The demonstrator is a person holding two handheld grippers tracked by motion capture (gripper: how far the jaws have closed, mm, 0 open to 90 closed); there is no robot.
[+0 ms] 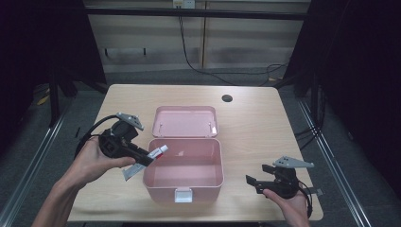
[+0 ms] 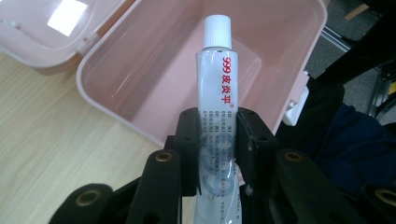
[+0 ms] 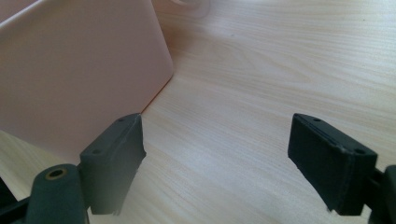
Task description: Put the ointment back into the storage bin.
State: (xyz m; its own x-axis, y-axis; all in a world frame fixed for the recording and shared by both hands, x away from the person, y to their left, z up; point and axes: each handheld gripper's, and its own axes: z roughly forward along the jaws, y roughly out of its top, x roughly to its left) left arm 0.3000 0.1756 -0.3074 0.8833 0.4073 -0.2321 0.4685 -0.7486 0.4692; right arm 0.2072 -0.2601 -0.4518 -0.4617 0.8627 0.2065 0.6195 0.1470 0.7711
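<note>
A white ointment tube [image 2: 217, 102] with red lettering and a white cap is clamped in my left gripper [image 2: 219, 140]. Seen from above, the tube [image 1: 156, 153] pokes its capped end over the left rim of the open pink box [image 1: 183, 187], with the left gripper [image 1: 142, 158] just outside that rim. The box's inside [image 2: 187, 60] looks bare. My right gripper [image 1: 253, 182] rests low at the table's front right, jaws wide apart with nothing between them [image 3: 215, 154], right next to the box's outer wall [image 3: 79, 79].
The box's lid [image 1: 185, 121] lies folded back flat behind it. A round cable hole [image 1: 227, 98] sits near the wooden table's [image 1: 255, 132] far edge. A white latch [image 1: 183, 195] hangs on the box's front. Dark floor and rails flank the table.
</note>
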